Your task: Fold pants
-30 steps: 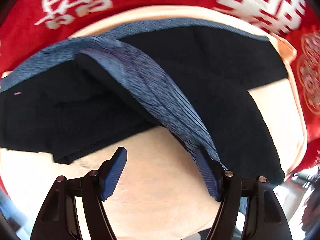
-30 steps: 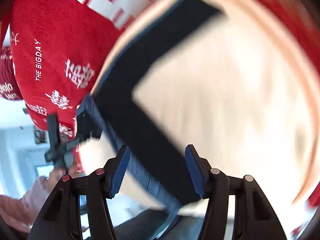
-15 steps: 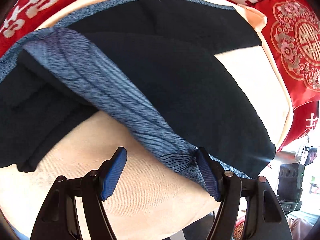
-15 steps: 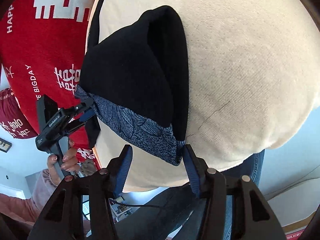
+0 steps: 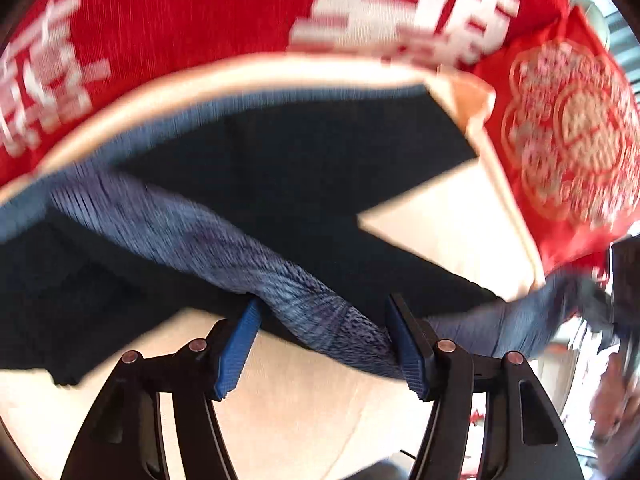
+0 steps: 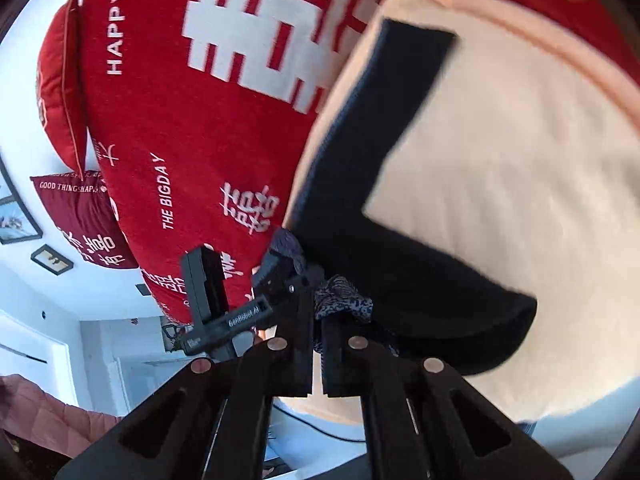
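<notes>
The pants are black with a blue patterned waistband and lie on a cream cushion. In the left wrist view my left gripper is open, the waistband passing between its blue fingers and resting against the right one. In the right wrist view the black pants lie across the cushion. My right gripper is shut on a bunched bit of the waistband. The left gripper shows just beyond it, to the left.
Red cushions with white lettering stand behind the cream cushion. A red embroidered pillow sits at the right. Framed pictures hang on a white wall. The cushion's front edge is near.
My right gripper has closed on the waistband. The pants have spread out from a doubled fold into an L shape. Both views have swung and are blurred by motion.
</notes>
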Tool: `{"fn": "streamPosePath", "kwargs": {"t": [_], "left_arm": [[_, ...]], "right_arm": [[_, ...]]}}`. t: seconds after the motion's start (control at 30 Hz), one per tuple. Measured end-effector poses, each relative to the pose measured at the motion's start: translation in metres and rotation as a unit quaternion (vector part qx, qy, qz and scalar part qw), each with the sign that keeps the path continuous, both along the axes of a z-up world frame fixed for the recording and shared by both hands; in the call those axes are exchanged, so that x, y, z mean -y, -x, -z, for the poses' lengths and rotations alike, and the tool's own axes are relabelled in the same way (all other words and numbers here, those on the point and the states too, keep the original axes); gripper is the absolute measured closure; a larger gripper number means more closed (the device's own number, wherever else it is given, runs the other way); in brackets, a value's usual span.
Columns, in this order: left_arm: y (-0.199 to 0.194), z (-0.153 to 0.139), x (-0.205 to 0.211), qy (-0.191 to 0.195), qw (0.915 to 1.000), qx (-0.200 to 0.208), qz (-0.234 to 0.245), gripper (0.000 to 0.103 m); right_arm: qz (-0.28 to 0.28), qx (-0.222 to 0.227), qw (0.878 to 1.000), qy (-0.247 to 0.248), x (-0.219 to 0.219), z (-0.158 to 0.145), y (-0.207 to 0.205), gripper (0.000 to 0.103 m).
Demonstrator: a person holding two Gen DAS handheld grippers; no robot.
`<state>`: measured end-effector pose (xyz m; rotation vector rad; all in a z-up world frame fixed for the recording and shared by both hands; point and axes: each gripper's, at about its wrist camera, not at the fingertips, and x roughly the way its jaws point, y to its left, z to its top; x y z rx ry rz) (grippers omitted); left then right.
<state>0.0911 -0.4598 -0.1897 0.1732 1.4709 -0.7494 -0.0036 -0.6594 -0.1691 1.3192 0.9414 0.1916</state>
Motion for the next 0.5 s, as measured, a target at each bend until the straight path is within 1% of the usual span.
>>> {"fn": "streamPosePath", "kwargs": {"t": [0.03,0.1,0.13,0.17,0.2,0.27,0.33,0.37,0.4,0.43,0.47,0.5], "left_arm": [[-0.006,-0.008,0.002,0.005,0.9999,0.012,-0.005,0.038],[-0.025,-0.02,0.005,0.0,0.9987,0.047,-0.017,0.029],[-0.031,-0.025,0.002,-0.004,0.9975,0.066,-0.025,0.024],[-0.037,-0.028,0.001,-0.011,0.9956,0.087,-0.035,0.024],[-0.043,-0.029,-0.003,-0.017,0.9945,0.095,-0.042,0.024],[-0.054,-0.023,-0.012,-0.041,0.9914,0.107,-0.063,0.024],[-0.064,-0.006,-0.02,-0.066,0.9885,0.103,-0.089,0.024],[-0.07,0.005,-0.025,-0.077,0.9873,0.095,-0.101,0.024],[-0.074,0.017,-0.028,-0.088,0.9859,0.091,-0.109,0.024],[-0.077,0.03,-0.026,-0.107,0.9835,0.092,-0.113,0.024],[-0.079,0.047,-0.023,-0.13,0.9809,0.089,-0.114,0.024],[-0.081,0.062,-0.023,-0.146,0.9793,0.081,-0.115,0.024]], "right_arm": [[-0.009,0.002,1.0,0.026,0.015,-0.007,-0.019,0.1],[-0.024,0.002,0.997,0.07,0.043,-0.014,-0.066,0.1],[-0.033,-0.003,0.996,0.088,0.048,-0.014,-0.085,0.1],[-0.047,-0.009,0.992,0.115,0.056,-0.013,-0.107,0.099],[-0.058,-0.017,0.988,0.143,0.065,-0.01,-0.121,0.097],[-0.074,-0.04,0.978,0.189,0.08,0.0,-0.149,0.096],[-0.08,-0.07,0.967,0.231,0.089,0.01,-0.17,0.096],[-0.091,-0.084,0.961,0.249,0.092,0.015,-0.181,0.085],[-0.103,-0.098,0.953,0.269,0.093,0.019,-0.19,0.051],[-0.11,-0.105,0.947,0.284,0.095,0.023,-0.195,0.031],[-0.115,-0.105,0.94,0.304,0.095,0.021,-0.2,0.013],[-0.12,-0.104,0.936,0.314,0.096,0.021,-0.199,0.013]]}}
